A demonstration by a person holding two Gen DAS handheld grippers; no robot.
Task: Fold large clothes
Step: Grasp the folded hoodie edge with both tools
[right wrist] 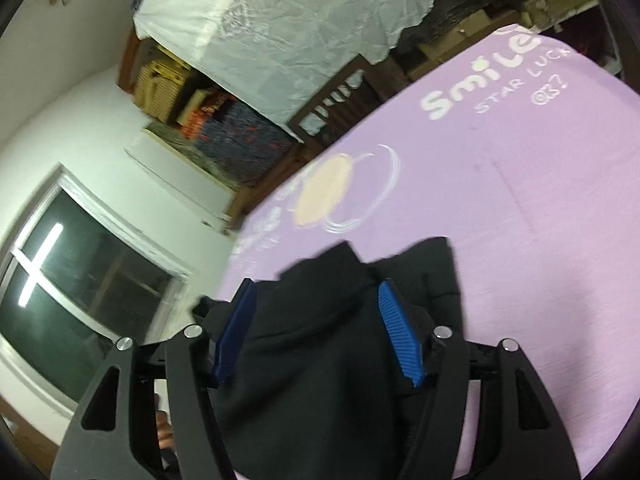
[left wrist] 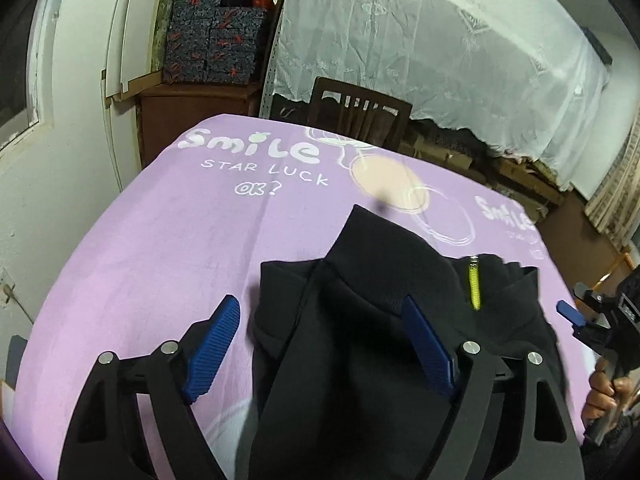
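While the black garment [left wrist: 360, 320] lies bunched on the lilac sheet [left wrist: 160, 240], both claws stand spread: the left gripper [left wrist: 328, 344] straddles one edge, the right gripper [right wrist: 320, 328] flanks a fold, neither blue pad pinching cloth. Looks like a release between folds. Next, I'd judge, each must find a fresh edge and close firmly before lifting.

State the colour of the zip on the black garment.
Neon yellow-green zip on the black garment; clearest in the left wrist view.
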